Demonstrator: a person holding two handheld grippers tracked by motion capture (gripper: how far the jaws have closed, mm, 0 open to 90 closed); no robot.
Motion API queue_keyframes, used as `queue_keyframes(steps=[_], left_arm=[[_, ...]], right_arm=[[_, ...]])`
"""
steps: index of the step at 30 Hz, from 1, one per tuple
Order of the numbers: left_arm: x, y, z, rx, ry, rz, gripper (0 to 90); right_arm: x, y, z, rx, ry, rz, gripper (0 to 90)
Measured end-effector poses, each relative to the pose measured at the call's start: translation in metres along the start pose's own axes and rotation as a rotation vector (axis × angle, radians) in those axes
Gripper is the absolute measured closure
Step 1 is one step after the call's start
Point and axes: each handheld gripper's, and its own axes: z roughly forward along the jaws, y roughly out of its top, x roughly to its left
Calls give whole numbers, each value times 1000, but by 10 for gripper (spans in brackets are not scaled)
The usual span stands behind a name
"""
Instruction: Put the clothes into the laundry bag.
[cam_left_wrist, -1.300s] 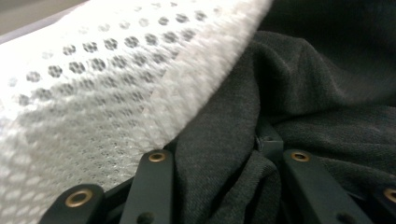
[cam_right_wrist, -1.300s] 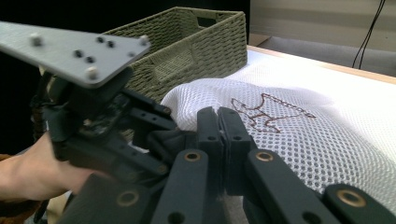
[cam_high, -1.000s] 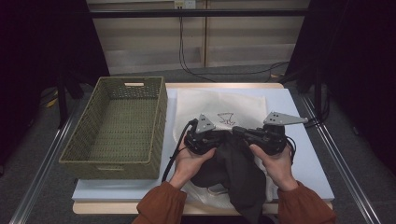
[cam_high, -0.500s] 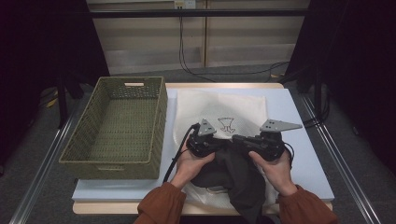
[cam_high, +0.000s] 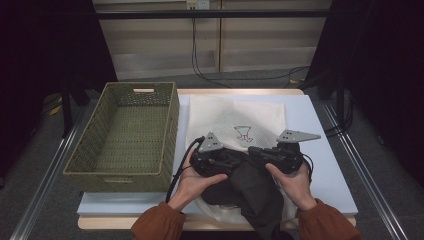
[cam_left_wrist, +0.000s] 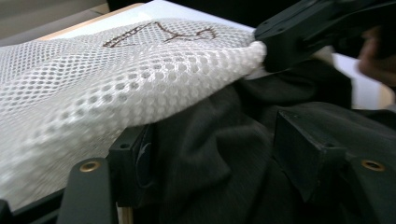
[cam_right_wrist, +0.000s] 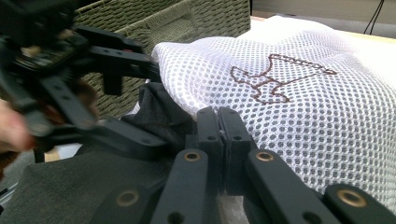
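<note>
A white mesh bag (cam_high: 235, 117) with a brown emblem lies flat on the table. A dark garment (cam_high: 250, 192) spills out of its near end toward the person. My left gripper (cam_left_wrist: 219, 156) is open; its jaws have just been opening, and dark garment (cam_left_wrist: 210, 140) cloth lies loose between them under the mesh bag (cam_left_wrist: 93, 93). My right gripper (cam_right_wrist: 219, 135) is shut on the mesh bag (cam_right_wrist: 289, 112) at its edge and holds that edge up. In the high view the left gripper (cam_high: 232, 159) and right gripper (cam_high: 255, 151) face each other at the bag's mouth.
A green woven basket (cam_high: 172, 125) stands empty at the table's left, close beside the left hand. The pale blue table top (cam_high: 320, 145) shows to the right of the bag. Cables trail on the floor beyond the far edge.
Both hands have come a little toward the table's front edge, and the left gripper has drawn slightly to the left. The bag and the garment lie much as before.
</note>
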Motion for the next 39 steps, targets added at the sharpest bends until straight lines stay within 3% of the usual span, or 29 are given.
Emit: queue_keyframes(steps=[2, 3, 5, 8, 13, 14, 16, 19, 21, 23, 26, 33, 35, 38, 39], left_arm=[[1, 0, -10, -11, -9, -4, 308], [0, -1, -15, -6, 6, 14, 294], [-1, -4, -23, -2, -28, 12, 271], [-5, -12, -27, 21, -26, 40, 221], [-7, -24, -15, 7, -47, 7, 187], [-13, -24, -5, 41, -61, 27, 174], [-17, -24, -2, 41, -59, 42, 152], [-29, -26, 8, 72, -129, 87, 150], [-30, -27, 12, 92, -153, 88, 121], [-32, -28, 15, 103, -147, 100, 98], [-29, -33, 19, 133, -154, 85, 99], [-23, -45, 34, 204, -89, 81, 229], [-22, -42, 33, 235, -87, 91, 278], [-19, -45, 36, 221, -99, 76, 375], [-19, -45, 36, 238, -91, 84, 406]], right_arm=[[-2, -1, 0, 0, 2, 5, 888], [-2, -1, 1, 1, 1, 7, 888], [-2, -2, 1, 3, -6, 13, 888], [-2, -2, 2, 7, -8, 12, 886], [-2, -3, 4, 13, -8, 10, 886], [-2, -3, 5, 15, -8, 11, 886], [-2, -3, 5, 16, -8, 10, 886], [-4, -4, 6, 22, -7, 15, 884], [-4, -5, 7, 24, -3, 17, 884], [-3, -5, 7, 29, -3, 13, 883], [-2, -5, 8, 30, -1, 8, 883], [1, -5, 12, 43, 5, 1, 882], [2, -5, 12, 45, 3, 3, 883], [2, -4, 12, 42, 5, 7, 882], [2, -4, 12, 41, 5, 6, 883]])
